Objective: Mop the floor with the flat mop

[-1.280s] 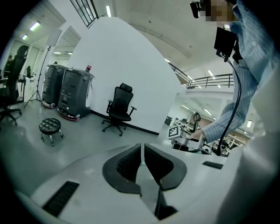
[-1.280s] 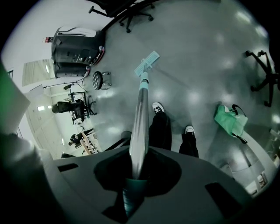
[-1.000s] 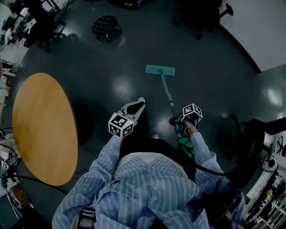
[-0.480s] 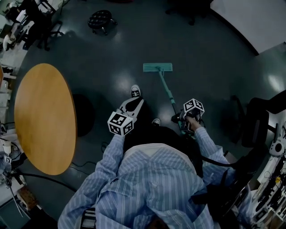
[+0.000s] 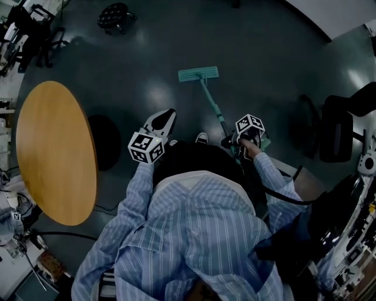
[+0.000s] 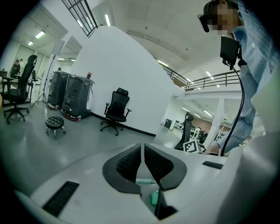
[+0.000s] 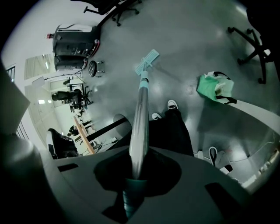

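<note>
The flat mop's teal head (image 5: 198,74) lies flat on the dark floor ahead of me. Its handle (image 5: 214,107) slants back to my right gripper (image 5: 228,141), which is shut on it just below the marker cube. In the right gripper view the handle (image 7: 141,118) runs out from between the jaws of the right gripper (image 7: 134,171) to the mop head (image 7: 147,61). My left gripper (image 5: 168,114) hovers at the left of the handle, apart from it. In the left gripper view the left gripper (image 6: 143,148) has its ribbed pads together with nothing between them.
A round wooden table (image 5: 56,153) stands at the left. A black stool (image 5: 113,14) is far ahead, and a black office chair (image 5: 338,129) is at the right. A green bag (image 7: 214,87) lies on the floor near my shoes (image 5: 201,139). Cables and equipment line the right edge.
The mop head has drifted up and left in the head view, along with the stool. My right gripper keeps its hold on the handle. The shoe seen ahead earlier is now mostly hidden.
</note>
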### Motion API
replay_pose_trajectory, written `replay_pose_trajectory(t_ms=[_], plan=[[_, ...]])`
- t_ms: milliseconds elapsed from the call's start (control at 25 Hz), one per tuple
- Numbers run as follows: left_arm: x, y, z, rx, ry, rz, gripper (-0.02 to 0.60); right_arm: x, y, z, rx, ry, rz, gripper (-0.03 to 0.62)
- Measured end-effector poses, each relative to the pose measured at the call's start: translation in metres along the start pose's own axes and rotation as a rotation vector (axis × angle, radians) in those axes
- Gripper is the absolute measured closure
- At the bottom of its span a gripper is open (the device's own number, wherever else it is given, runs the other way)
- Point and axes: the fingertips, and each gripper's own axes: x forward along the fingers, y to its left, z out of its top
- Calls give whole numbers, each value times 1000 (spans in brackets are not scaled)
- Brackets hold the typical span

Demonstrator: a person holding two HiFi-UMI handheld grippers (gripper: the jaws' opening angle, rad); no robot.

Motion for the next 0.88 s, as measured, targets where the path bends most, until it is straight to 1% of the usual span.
replay_pose_trajectory(t_ms=[200, 400, 560, 720, 880], plan=[[-15, -6, 3, 16, -10, -20, 555, 5, -8, -26, 3, 6, -14, 540], [-39, -12, -1, 17, 0, -34, 555, 12, -11, -59, 35, 9, -8, 540], [-70, -4, -10, 5, 4, -28, 555, 26, -6, -90, 56, 4, 3, 539], [-92, 3, -23, -5, -1, -23, 555, 36, -4, -109, 87, -19, 44, 539], [-107, 1, -34, -8, -4, -34, 555, 49, -7, -126, 68, -10, 23, 539]])
